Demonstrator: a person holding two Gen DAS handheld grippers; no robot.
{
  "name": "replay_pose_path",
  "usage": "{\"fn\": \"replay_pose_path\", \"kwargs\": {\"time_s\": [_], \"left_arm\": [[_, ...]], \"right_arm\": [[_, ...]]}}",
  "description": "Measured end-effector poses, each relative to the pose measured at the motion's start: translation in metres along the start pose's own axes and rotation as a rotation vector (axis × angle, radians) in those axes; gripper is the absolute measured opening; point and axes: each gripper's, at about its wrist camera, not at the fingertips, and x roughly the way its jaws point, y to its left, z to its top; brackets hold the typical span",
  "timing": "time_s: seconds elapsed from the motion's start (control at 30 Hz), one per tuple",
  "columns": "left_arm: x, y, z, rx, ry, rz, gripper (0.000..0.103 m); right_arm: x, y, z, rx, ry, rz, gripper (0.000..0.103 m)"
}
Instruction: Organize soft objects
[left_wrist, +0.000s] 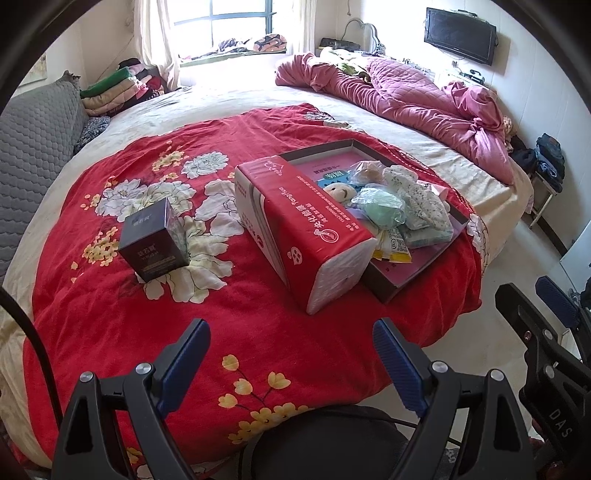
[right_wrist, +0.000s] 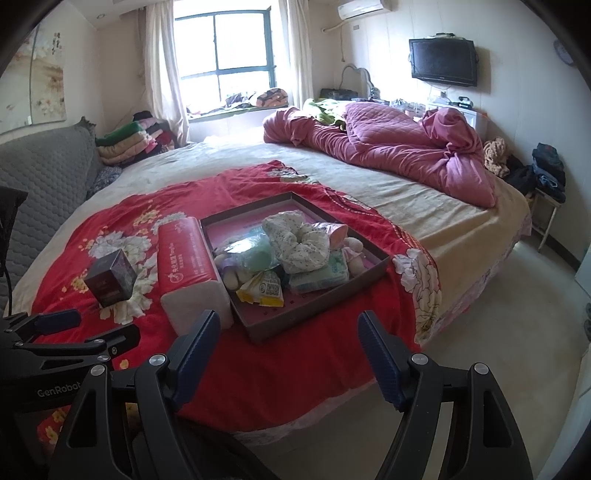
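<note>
A shallow dark tray with a pink floor (right_wrist: 325, 310) (left_wrist: 391, 291) lies on the red flowered blanket (right_wrist: 303, 362) (left_wrist: 110, 314). In it lie soft items: a floral cloth bundle (right_wrist: 295, 240) (left_wrist: 417, 192), a green bagged item (right_wrist: 258, 258) (left_wrist: 380, 206), a tissue pack (right_wrist: 321, 275), a yellow packet (right_wrist: 264, 290) (left_wrist: 393, 251) and small plush toys (right_wrist: 352, 247) (left_wrist: 338, 192). A red tissue pack (right_wrist: 188, 258) (left_wrist: 303, 229) lies against the tray's left side. A dark box (right_wrist: 110, 278) (left_wrist: 155, 240) stands further left. My left gripper (left_wrist: 291, 328) and right gripper (right_wrist: 288, 321) are open and empty, short of these things.
The bed (right_wrist: 406, 206) holds a crumpled pink quilt (right_wrist: 388, 147) at the far right. A grey headboard (right_wrist: 44, 177) is at left, folded clothes (right_wrist: 125, 146) behind it. Bare floor (right_wrist: 535, 295) lies right of the bed. The right gripper's finger shows at the left view's right edge (left_wrist: 554, 299).
</note>
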Motion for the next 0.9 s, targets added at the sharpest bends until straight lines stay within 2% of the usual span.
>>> {"fn": "replay_pose_path", "kwargs": {"time_s": [0.9], "left_arm": [[0.0009, -0.0025, -0.0021, 0.014, 0.005, 0.024, 0.089]], "right_arm": [[0.0018, -0.0026, 0.001, 0.006, 0.012, -0.001, 0.078]]}}
